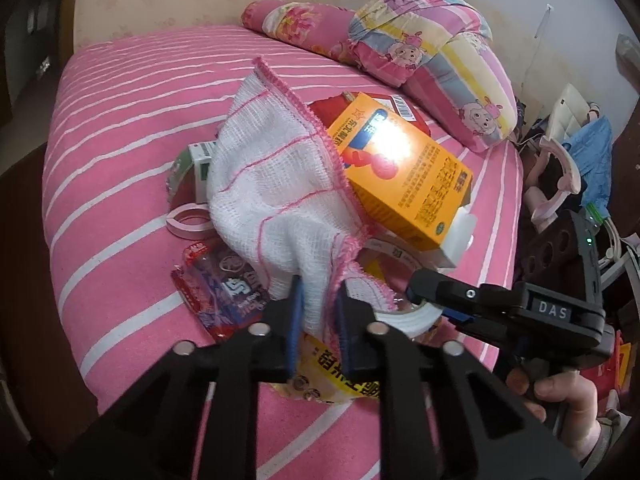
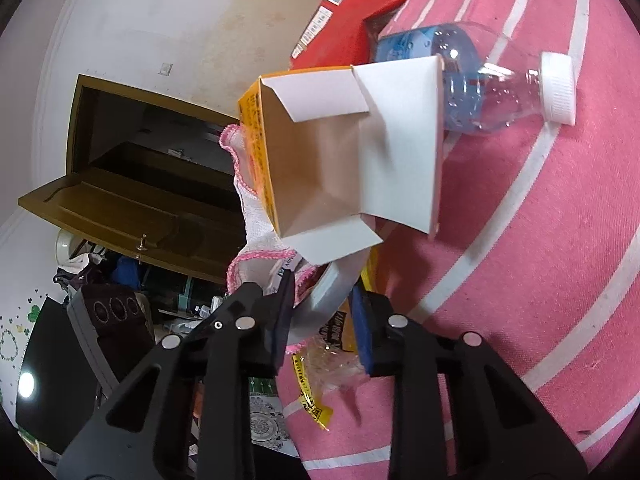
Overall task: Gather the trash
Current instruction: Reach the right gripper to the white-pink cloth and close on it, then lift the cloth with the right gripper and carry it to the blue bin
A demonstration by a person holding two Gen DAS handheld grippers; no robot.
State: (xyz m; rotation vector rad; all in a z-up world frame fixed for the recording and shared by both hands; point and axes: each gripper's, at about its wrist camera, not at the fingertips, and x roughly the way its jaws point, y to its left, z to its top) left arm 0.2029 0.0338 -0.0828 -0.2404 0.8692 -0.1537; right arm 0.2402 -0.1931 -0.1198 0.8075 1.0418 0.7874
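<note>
Left claw (image 1: pixel 316 300) clamped on white pink-edged gauze cloth (image 1: pixel 276 184), lifted off pink striped bed (image 1: pixel 120 160). Right claw (image 2: pixel 324 304) parted around grey tape roll (image 2: pixel 324 292) under open orange carton (image 2: pixel 340 152). Mid-pickup; next: close on roll, avoid snagging cloth hem

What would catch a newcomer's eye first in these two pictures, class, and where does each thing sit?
The orange box glares at the middle of the pink striped bed, tilted over a roll of tape. In front of it the left gripper is shut on a white cloth, which drapes over the trash pile. The right wrist view looks into the box's open end, with a clear bottle lying behind it.
</note>
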